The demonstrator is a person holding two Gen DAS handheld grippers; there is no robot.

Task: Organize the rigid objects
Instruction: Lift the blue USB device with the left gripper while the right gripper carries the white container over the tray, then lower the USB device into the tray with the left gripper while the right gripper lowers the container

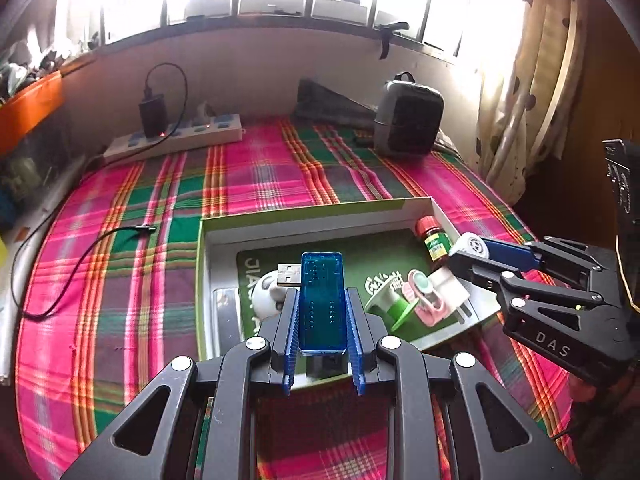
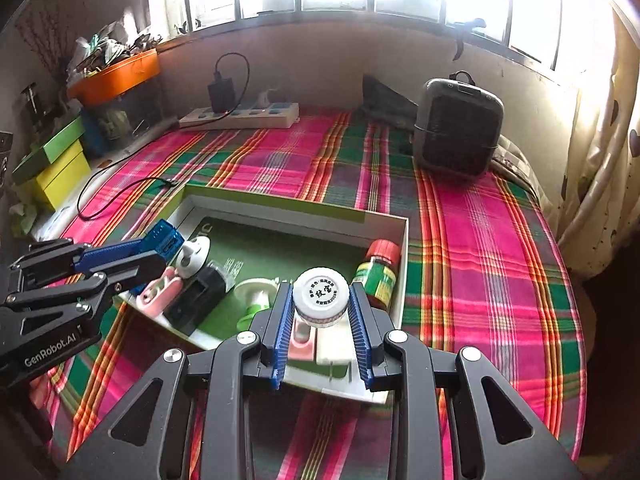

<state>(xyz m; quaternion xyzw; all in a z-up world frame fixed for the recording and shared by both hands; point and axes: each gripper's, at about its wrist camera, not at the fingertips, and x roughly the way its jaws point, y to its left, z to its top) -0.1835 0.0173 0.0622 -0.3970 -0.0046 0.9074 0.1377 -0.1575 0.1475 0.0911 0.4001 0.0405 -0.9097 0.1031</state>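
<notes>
Box (image 1: 224, 224), one, sits at centre frame holding one red-capped bottle (image 1: 432, 240), one green spool (image 1: 390, 300) and one pink clip (image 1: 426, 298); above its near edge the left gripper (image 1: 322, 320) clenches one blue USB tester (image 1: 322, 300), the right gripper (image 2: 320, 320) one white jar (image 2: 320, 294)

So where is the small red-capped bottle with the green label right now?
The red-capped bottle lies inside the shallow white box, in its far right corner in the right wrist view, just beyond the right gripper.
</notes>
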